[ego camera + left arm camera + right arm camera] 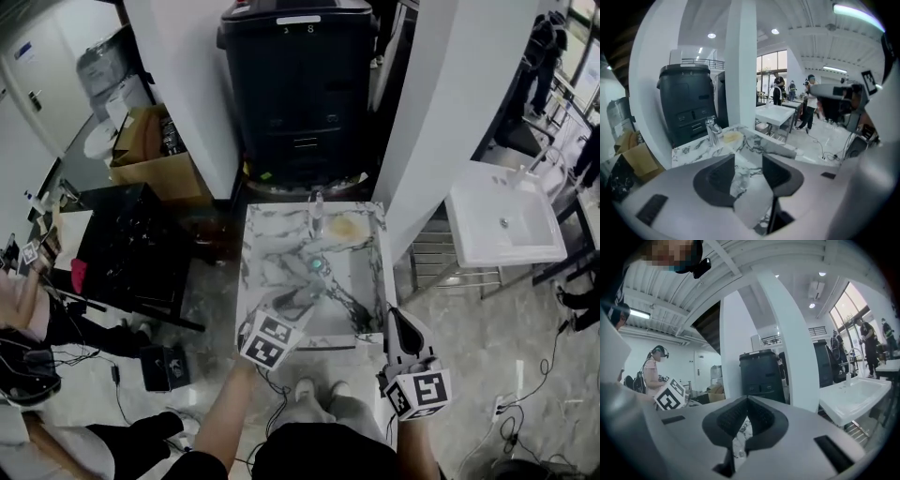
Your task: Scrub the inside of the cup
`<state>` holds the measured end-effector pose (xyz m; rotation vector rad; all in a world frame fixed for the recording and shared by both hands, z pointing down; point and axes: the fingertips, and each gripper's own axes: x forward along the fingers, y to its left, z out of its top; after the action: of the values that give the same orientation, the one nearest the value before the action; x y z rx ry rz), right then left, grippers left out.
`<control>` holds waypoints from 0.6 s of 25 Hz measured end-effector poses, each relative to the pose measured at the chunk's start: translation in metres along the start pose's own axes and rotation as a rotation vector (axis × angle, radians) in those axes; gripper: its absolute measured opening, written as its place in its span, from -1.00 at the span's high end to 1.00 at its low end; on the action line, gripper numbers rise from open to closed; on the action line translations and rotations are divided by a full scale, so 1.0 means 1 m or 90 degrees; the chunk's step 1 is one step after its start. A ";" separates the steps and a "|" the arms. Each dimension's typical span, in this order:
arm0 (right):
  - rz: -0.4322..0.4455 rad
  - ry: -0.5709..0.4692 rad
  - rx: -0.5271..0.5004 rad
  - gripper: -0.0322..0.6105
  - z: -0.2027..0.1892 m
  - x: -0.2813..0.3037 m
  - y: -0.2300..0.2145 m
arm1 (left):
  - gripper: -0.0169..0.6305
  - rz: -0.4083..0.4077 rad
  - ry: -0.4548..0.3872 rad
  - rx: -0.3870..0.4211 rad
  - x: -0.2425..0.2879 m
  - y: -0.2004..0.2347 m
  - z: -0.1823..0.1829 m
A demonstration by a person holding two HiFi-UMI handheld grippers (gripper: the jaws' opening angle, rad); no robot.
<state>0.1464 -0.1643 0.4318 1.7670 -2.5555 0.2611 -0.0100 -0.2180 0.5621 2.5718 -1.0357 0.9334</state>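
A small greenish cup (317, 265) is noted in the marble basin (272, 255), just before the tap (317, 214); finer detail is unresolved.

I count two grippers on my feed, the left gripper (749, 163) and the right gripper (746, 401). I see two sinks, one marble sink (258, 253) and one white sink (469, 225), plus one faucet (317, 208), one yellowish pad (345, 225), one black bin (300, 84) and one cardboard box (155, 169)
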 end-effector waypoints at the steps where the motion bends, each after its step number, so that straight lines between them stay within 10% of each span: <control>1: -0.005 0.005 -0.001 0.88 -0.003 -0.001 -0.001 | 0.39 0.003 0.018 0.005 0.015 0.005 -0.008; 15: -0.027 0.091 -0.015 0.88 -0.044 0.011 0.002 | 0.40 -0.030 0.246 -0.050 0.154 0.042 -0.099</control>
<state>0.1372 -0.1673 0.4761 1.7255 -2.4111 0.3421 -0.0015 -0.2918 0.7348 2.2186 -0.8763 1.2830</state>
